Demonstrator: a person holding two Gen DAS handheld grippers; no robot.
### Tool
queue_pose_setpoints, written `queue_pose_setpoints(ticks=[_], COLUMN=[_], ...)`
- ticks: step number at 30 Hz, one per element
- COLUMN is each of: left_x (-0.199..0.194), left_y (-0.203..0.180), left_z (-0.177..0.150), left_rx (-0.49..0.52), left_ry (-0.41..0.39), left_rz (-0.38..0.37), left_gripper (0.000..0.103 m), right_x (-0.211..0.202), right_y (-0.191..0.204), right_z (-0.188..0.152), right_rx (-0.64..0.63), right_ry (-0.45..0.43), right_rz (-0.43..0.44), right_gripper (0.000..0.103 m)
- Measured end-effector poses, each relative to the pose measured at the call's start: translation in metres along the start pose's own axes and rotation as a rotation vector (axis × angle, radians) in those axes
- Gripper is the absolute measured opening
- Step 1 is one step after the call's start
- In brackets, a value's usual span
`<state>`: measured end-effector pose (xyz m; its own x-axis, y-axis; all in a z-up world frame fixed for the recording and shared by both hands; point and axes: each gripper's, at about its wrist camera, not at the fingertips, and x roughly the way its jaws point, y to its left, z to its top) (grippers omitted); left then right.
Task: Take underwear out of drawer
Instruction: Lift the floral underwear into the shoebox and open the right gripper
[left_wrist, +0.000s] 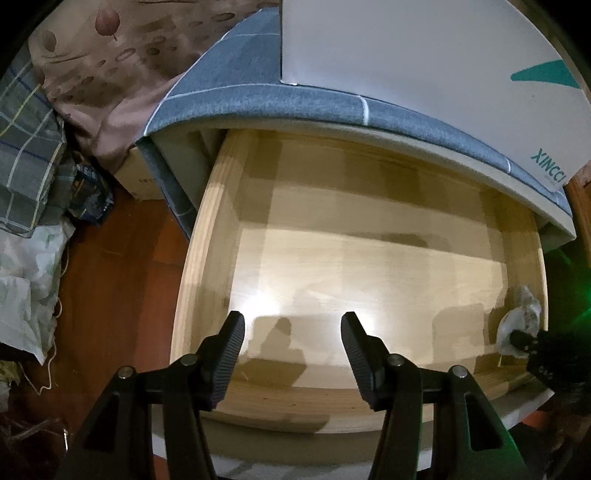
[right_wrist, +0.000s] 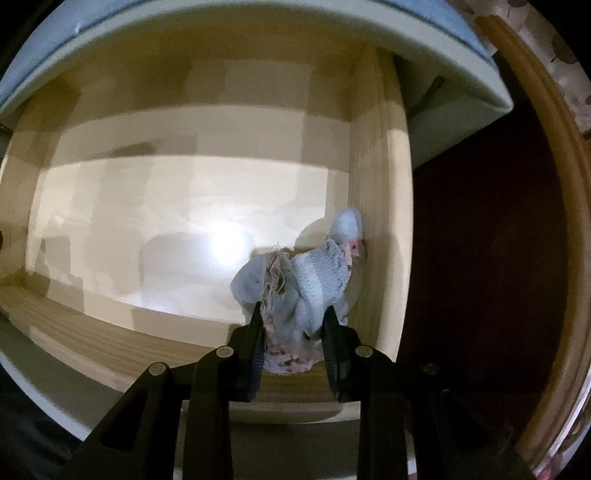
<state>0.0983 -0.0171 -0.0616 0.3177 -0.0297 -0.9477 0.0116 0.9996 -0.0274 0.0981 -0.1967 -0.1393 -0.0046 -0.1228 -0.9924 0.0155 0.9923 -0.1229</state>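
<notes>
A pale wooden drawer (left_wrist: 207, 221) stands pulled open under a grey mattress. A small bunch of pale blue and pink underwear (right_wrist: 310, 280) lies at the drawer's front right corner against its right wall (right_wrist: 373, 221). My right gripper (right_wrist: 293, 314) is shut on the underwear, with cloth bunched between its fingers. The underwear (left_wrist: 519, 317) also shows at the right edge of the left wrist view with the right gripper's dark tip on it. My left gripper (left_wrist: 291, 328) is open and empty over the drawer's front left part.
A grey mattress (left_wrist: 295, 99) overhangs the drawer's back, with a white box (left_wrist: 424, 74) on top. Left of the drawer is red wood floor (left_wrist: 122, 277) with piled bedding (left_wrist: 33, 158) and a cardboard box (left_wrist: 140, 177). A wooden frame (right_wrist: 546, 221) curves at right.
</notes>
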Motion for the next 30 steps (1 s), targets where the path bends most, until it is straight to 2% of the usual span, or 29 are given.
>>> queue_pose_setpoints(ticks=[8, 19, 23, 30], left_x=[-0.002, -0.003, -0.004, -0.006], left_y=[-0.002, 0.000, 0.002, 0.000], left_z=[-0.001, -0.002, -0.002, -0.003], left_rx=[0.006, 0.005, 0.003, 0.013], left_ry=[-0.007, -0.015, -0.015, -0.028], left_rz=[0.022, 0.031, 0.034, 0.042], left_gripper=[0.056, 0.056, 0.056, 0.056], right_x=[-0.027, -0.094, -0.122, -0.177], right_y=[0.003, -0.026, -0.036, -0.042], right_z=[-0.015, -0.028, -0.025, 0.003], right_rx=[-0.007, -0.013, -0.004, 0.024], right_ry=[-0.066, -0.186, -0.227, -0.324], right_rz=[0.061, 0.108, 0.119, 0.139], right_gripper=[0.025, 0.025, 0.025, 0.025])
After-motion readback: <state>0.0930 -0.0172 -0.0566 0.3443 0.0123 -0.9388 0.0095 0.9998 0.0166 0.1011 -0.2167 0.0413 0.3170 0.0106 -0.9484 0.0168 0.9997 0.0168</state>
